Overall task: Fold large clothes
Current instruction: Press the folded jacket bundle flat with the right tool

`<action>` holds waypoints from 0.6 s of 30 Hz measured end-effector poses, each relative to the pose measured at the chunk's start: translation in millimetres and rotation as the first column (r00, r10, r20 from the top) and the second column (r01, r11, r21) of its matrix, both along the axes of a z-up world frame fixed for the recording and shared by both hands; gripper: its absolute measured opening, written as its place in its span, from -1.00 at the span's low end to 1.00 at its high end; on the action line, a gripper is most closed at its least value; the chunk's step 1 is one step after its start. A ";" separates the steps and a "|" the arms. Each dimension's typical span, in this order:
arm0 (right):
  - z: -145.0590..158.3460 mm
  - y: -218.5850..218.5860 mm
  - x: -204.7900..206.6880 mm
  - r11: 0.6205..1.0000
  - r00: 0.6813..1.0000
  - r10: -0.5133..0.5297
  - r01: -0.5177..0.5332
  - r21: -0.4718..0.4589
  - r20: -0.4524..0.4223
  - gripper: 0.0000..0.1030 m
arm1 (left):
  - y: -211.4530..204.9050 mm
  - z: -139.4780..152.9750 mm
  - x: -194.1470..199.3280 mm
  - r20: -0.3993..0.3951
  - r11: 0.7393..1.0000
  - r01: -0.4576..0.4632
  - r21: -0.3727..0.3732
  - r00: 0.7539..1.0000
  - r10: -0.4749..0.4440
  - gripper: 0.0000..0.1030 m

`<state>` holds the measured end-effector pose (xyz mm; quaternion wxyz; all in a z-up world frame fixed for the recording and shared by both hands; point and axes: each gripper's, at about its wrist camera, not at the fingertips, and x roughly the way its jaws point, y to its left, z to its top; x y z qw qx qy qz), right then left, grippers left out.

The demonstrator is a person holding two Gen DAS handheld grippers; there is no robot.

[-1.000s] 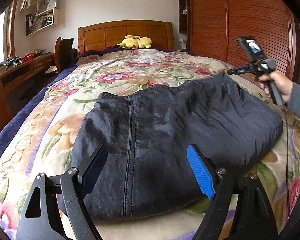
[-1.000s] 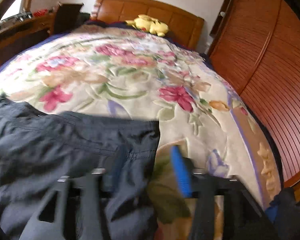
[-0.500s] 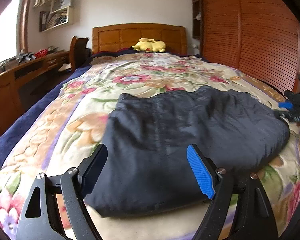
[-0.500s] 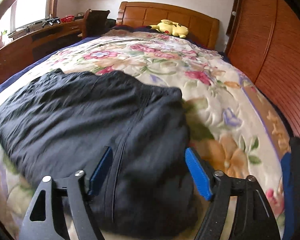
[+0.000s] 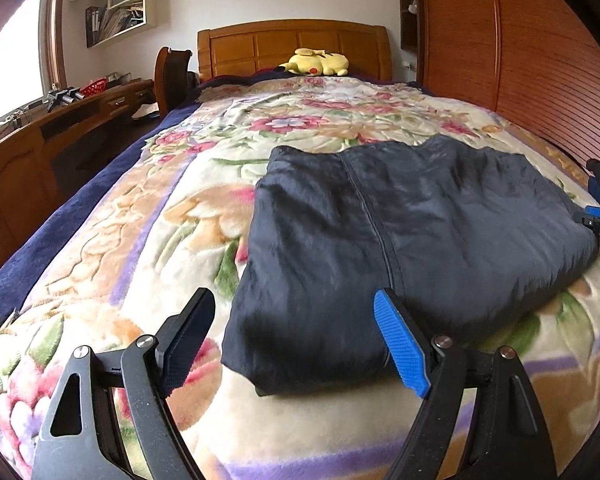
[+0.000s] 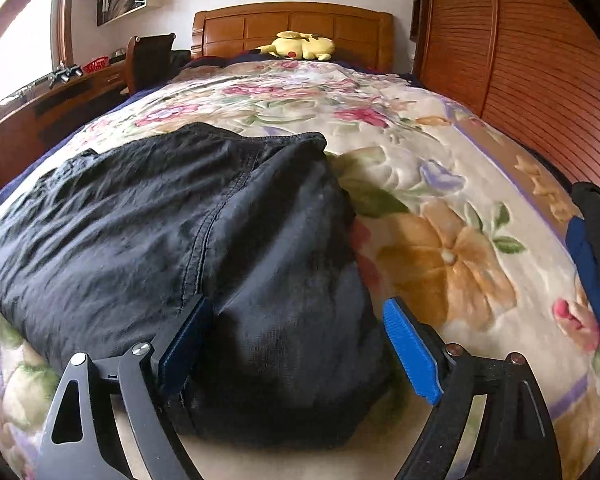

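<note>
The dark garment [image 5: 412,240] lay folded in a thick bundle on the floral bed [image 5: 148,216], toward its near end. Both the left gripper [image 5: 296,344] and the right gripper [image 6: 298,354] hung over it with jaws spread, grasping nothing. To finish well, each would want a near corner pinched through every layer — then carried across evenly. The bundle's underside was hidden, and the right gripper possibly brushed the cloth.

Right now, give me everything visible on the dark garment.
The garment is dark navy to black, thin and crinkly like nylon, with a stitched seam down its top face. It is folded into a thick, roughly rectangular bundle lying flat on the floral blanket. Both grippers are open and hold nothing.
</note>
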<state>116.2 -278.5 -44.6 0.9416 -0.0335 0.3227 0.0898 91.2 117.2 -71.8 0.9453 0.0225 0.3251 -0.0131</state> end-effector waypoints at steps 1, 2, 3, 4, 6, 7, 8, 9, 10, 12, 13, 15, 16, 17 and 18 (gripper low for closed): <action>-1.9 -0.3 1.2 1.000 1.000 0.001 -0.001 0.002 -0.005 0.71 | 0.6 -1.0 -0.5 -0.003 1.000 0.001 0.002 1.000 -0.001 0.60; -4.1 3.1 2.7 1.000 1.000 0.004 -0.004 0.007 -0.011 0.71 | 1.9 -1.5 -1.6 -0.006 1.000 0.003 0.002 1.000 -0.003 0.60; -5.6 3.3 2.4 1.000 1.000 0.008 -0.008 0.017 -0.016 0.71 | 2.8 -2.6 -2.3 -0.010 1.000 0.007 0.001 1.000 -0.007 0.60; -7.4 3.6 1.7 1.000 1.000 0.012 -0.011 0.026 -0.021 0.71 | 3.1 -3.4 -3.4 -0.013 1.000 0.009 0.000 1.000 -0.009 0.60; -12.1 1.6 6.0 0.999 0.999 0.024 -0.021 0.048 -0.046 0.72 | 4.6 -5.8 -5.6 -0.020 1.000 0.012 -0.005 1.000 -0.012 0.60; -14.0 -0.4 7.0 0.998 0.998 0.027 -0.024 0.063 -0.057 0.73 | 5.4 -6.9 -6.3 -0.023 1.000 0.014 -0.008 1.000 -0.014 0.60; -15.0 -2.0 8.7 0.997 0.998 0.028 -0.024 0.074 -0.064 0.75 | 6.4 -8.3 -7.2 -0.027 1.000 0.017 -0.012 0.999 -0.017 0.60; -15.6 -3.5 10.4 0.996 0.997 0.031 -0.024 0.086 -0.071 0.76 | 7.5 -9.5 -8.0 -0.032 1.000 0.019 -0.013 0.999 -0.020 0.60; -16.4 -4.9 11.7 0.995 0.996 0.034 -0.027 0.098 -0.076 0.76 | 8.2 -10.5 -9.2 -0.035 1.000 0.020 -0.015 0.999 -0.020 0.60; -16.4 -6.9 11.3 0.993 0.996 0.038 -0.028 0.114 -0.082 0.76 | 9.7 -12.5 -11.8 -0.041 1.000 0.016 -0.018 0.999 -0.017 0.60; -15.8 -7.0 10.7 0.993 0.996 0.039 -0.029 0.118 -0.083 0.76 | 9.9 -12.9 -12.1 -0.044 1.000 0.015 -0.019 0.999 -0.015 0.60; -16.0 -7.5 10.8 0.993 0.996 0.039 -0.029 0.119 -0.084 0.76 | 10.3 -13.9 -12.9 -0.046 1.000 0.014 -0.022 0.999 -0.015 0.60; -16.0 -6.6 11.0 0.993 0.996 0.039 -0.029 0.116 -0.084 0.76 | 10.2 -14.1 -12.5 -0.046 1.000 0.013 -0.023 0.999 -0.015 0.61; -16.4 -5.3 10.7 0.993 0.996 0.037 -0.027 0.113 -0.086 0.76 | 10.3 -14.6 -12.5 -0.047 1.000 0.013 -0.025 0.999 -0.015 0.61; -16.5 -4.9 10.8 0.993 0.995 0.037 -0.027 0.112 -0.088 0.76 | 10.6 -15.1 -12.5 -0.048 0.999 0.014 -0.029 0.999 -0.016 0.60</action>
